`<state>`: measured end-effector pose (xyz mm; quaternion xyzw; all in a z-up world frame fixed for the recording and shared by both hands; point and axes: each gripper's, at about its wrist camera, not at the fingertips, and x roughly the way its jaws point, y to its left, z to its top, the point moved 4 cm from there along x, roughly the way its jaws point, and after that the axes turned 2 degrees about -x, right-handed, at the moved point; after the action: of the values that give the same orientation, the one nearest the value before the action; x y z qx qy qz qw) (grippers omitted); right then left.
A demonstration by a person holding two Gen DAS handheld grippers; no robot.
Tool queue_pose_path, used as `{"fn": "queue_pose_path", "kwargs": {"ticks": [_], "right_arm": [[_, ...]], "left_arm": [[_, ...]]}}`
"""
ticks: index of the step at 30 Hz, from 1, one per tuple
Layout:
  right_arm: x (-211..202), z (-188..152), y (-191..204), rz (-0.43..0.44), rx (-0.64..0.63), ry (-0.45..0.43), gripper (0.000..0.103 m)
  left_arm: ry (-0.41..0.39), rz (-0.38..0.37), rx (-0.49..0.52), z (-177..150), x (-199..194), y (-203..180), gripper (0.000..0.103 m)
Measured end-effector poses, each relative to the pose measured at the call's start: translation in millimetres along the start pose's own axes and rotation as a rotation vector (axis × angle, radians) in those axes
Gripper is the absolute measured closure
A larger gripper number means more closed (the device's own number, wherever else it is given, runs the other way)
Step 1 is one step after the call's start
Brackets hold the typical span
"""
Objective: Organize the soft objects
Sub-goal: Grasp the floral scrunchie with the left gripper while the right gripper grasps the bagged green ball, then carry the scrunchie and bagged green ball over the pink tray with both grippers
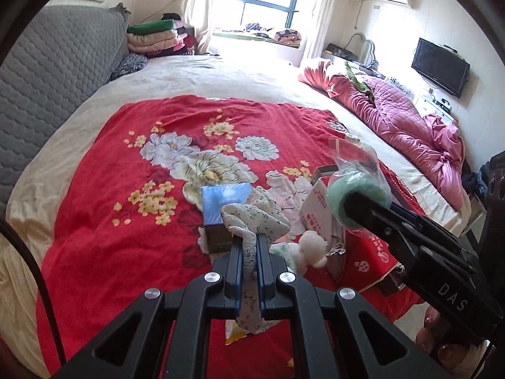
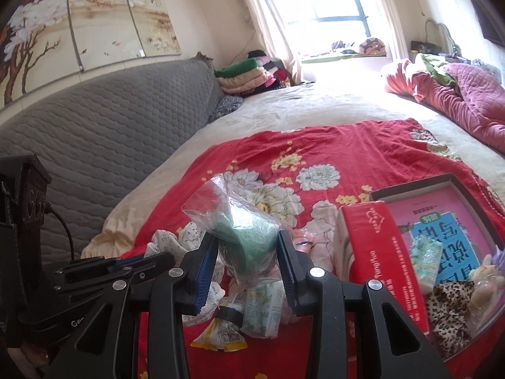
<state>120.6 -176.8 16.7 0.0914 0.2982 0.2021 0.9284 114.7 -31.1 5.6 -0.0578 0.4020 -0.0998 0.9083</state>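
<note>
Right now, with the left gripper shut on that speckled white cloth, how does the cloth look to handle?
Likely floppy: the speckled cloth droops over and below the left gripper. Probably light, since a thin pinch carries it. It may drag or snag on the items lying on the red blanket.

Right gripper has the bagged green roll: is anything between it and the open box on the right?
Yes. The right gripper holds the bagged green roll, and a red pack stands along the near left edge of the open box, between the two. The roll would likely need to pass over it.
</note>
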Motion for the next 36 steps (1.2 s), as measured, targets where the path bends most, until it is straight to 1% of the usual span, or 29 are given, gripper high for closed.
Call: {"fn": "queue_pose_path", "kwargs": {"ticks": [5,7,11,15,19,23,28,31,36], "right_arm": [[-17.1,6.7,-18.4,-0.002,0.052,-0.023,0.064],[-25.3,9.9,-28.2,-0.013,0.071,-0.036,0.064],[-42.5,13.7,-45.7,-0.067,0.070,-0.057,0.064],[-63.8,17.3,-76.3,-0.106,0.126,-0.091,0.064],[-85.0,18.9,-112.3,-0.179,0.167,-0.123,0.064],[-106.2,13.3,-150.3,-0.250,0.220,-0.144,0.064],[-129.1,2.2,-192.0,-0.387,0.240,-0.144,0.064],[-136.4,-7.8,-214.8,-0.430,0.266,-0.136,0.064],[-145.9,-23.7,-243.0,-0.473,0.315,-0.121,0.064]], "left_arm": [[-0.012,-0.010,0.044,6.9,-5.3,-25.5,0.096],[-0.015,-0.027,0.054,10.2,-6.7,-37.3,0.096],[-0.030,-0.054,0.096,19.5,-8.0,-68.5,0.096],[-0.028,-0.089,0.141,26.4,-3.8,-101.9,0.096],[-0.029,-0.118,0.189,29.7,1.9,-137.6,0.096],[-0.017,-0.165,0.233,30.8,10.9,-176.2,0.096],[-0.002,-0.199,0.272,29.8,24.6,-210.7,0.096],[0.019,-0.213,0.284,28.3,37.0,-226.6,0.096],[0.054,-0.230,0.311,23.5,59.1,-248.5,0.096]]}}
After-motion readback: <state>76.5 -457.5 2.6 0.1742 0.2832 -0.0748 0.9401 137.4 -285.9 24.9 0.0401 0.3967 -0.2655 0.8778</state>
